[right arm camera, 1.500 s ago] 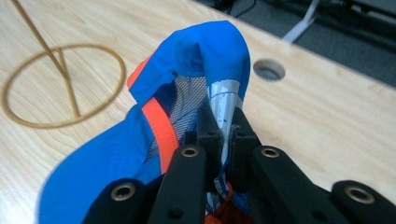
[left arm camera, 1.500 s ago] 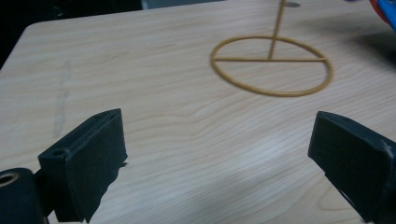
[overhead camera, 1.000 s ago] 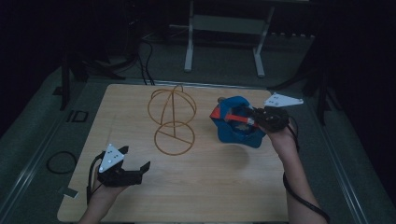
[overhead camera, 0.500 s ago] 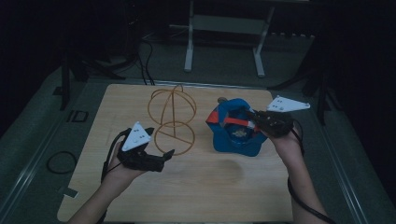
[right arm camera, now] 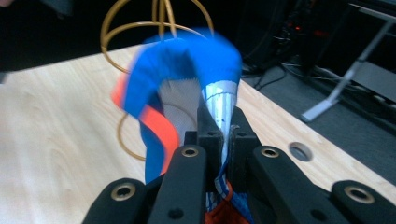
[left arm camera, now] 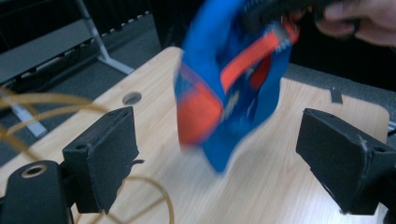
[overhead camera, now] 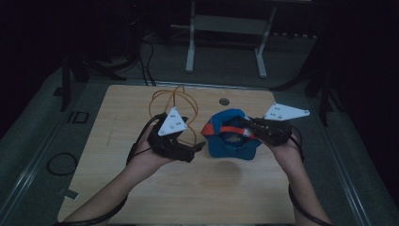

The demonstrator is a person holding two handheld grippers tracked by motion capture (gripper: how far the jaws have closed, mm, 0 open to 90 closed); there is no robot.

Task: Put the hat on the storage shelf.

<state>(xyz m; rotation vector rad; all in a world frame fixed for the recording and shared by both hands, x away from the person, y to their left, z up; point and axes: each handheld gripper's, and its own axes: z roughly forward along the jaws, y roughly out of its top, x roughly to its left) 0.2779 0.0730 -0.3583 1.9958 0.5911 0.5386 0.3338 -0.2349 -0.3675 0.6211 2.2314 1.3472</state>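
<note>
Jaws of right gripper (right arm camera: 219, 140) clamped on blue cap (right arm camera: 187, 65), left gripper (left arm camera: 219, 154) wide, just been closing, nothing between.

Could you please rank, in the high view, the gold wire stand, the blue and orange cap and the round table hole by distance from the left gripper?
From the left gripper:
1. Gold wire stand, just behind it.
2. Blue and orange cap, to its right.
3. Round table hole, far right.

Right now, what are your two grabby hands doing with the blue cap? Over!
Right gripper shut on blue cap, held above table. Left gripper open, jaws just closing, nothing between. Gold wire stand close behind left gripper.
</note>
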